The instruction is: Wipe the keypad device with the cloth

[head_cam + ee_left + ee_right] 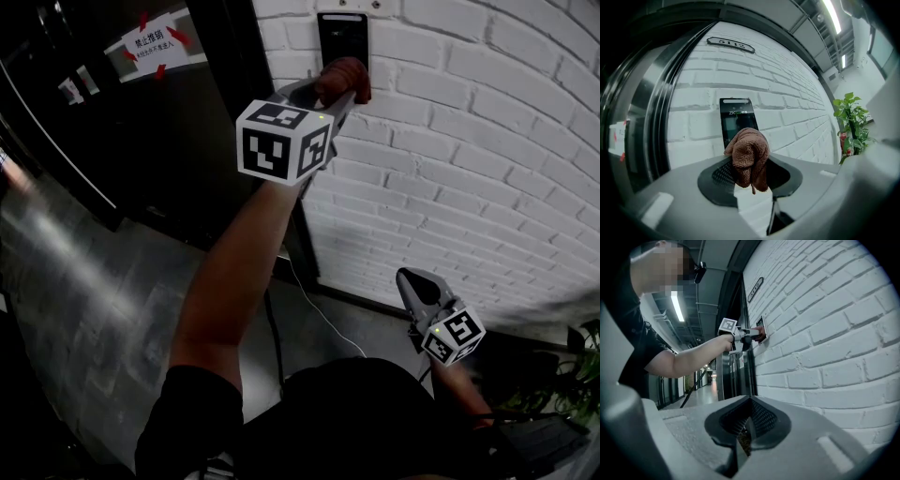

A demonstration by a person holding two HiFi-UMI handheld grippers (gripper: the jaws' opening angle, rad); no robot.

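Observation:
A black keypad device (pixel 342 39) (pixel 736 119) is fixed upright on the white brick wall (pixel 469 141). My left gripper (pixel 339 86) (pixel 749 165) is raised to it, shut on a bunched brown cloth (pixel 343 81) (pixel 748 157). The cloth is against the device's lower part and hides it. In the right gripper view the left gripper (pixel 757 335) and cloth show small at the device (pixel 761 326). My right gripper (pixel 409 281) (pixel 746 437) hangs low beside the wall, jaws together with nothing in them.
A dark door frame (pixel 225 122) and glass door with a white notice (pixel 155 42) stand left of the device. A number plate (pixel 730 44) sits above it. A potted plant (pixel 851 124) (pixel 577 375) grows to the right. A thin cable (pixel 319 314) lies on the grey floor.

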